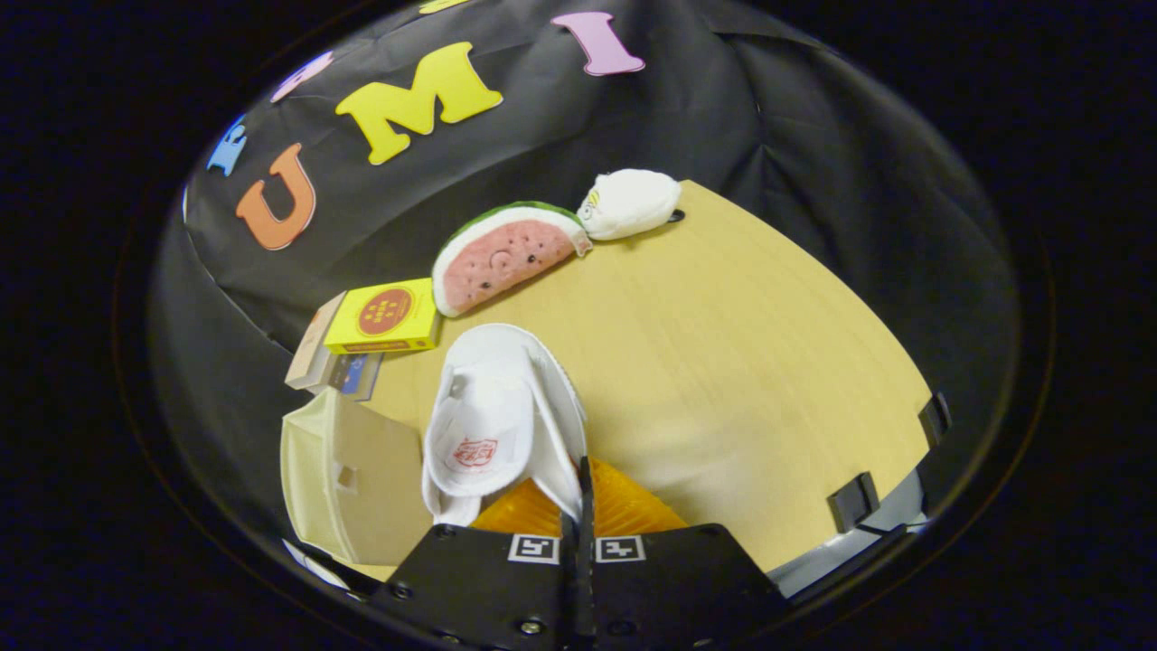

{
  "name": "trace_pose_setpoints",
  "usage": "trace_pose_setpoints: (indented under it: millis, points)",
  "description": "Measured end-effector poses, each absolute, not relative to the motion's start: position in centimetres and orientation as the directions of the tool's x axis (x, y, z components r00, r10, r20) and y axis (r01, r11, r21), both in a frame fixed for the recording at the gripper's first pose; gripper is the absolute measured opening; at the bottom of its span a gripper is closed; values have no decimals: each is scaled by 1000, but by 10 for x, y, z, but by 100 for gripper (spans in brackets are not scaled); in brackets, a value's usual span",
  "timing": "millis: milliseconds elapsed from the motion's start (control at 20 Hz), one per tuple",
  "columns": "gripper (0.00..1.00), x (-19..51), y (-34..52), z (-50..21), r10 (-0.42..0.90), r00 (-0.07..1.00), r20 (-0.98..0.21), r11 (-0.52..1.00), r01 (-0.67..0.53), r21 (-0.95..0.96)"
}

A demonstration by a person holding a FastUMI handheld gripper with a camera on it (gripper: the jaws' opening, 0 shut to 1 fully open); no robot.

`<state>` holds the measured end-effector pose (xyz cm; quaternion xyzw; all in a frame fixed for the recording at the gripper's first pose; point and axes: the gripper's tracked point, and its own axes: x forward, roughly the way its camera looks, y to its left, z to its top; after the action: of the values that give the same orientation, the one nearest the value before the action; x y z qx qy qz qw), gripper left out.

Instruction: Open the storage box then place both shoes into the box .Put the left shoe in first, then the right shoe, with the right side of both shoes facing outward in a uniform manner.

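A white slipper (493,425) with a small red emblem on its upper hangs tilted above the wooden table (723,362), its toe pointing away from me. My gripper (583,475) is shut on the slipper's right edge, and the two fingers almost meet around the thin rim. Just left of the slipper, below it, stands the cream storage box (348,479). I see a pale panel of it with a small square notch, but I cannot tell whether it is open.
A yellow carton (384,316) lies on other small packs (330,366) beyond the box. A watermelon-slice plush (506,253) and a white plush (631,203) sit at the table's far edge. Black clamps (854,500) grip the right edge.
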<state>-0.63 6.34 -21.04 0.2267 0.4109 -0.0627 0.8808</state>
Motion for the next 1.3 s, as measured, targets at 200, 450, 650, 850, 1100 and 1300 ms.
trace_pose_setpoints:
  millis: [200, 450, 650, 850, 1100, 1300]
  points:
    - [0, -7, 145, -171, 101, 681, -726, 873, 289, 392]
    - [0, 6, 240, -146, 121, 697, -707, 855, 289, 431]
    - [0, 16, 292, -153, 92, 689, -719, 868, 299, 397]
    - [0, 25, 315, -170, 13, 684, -729, 888, 328, 323]
    - [0, 28, 323, -180, -133, 720, -682, 936, 317, 152]
    - [0, 21, 334, -193, -174, 733, -658, 950, 301, 84]
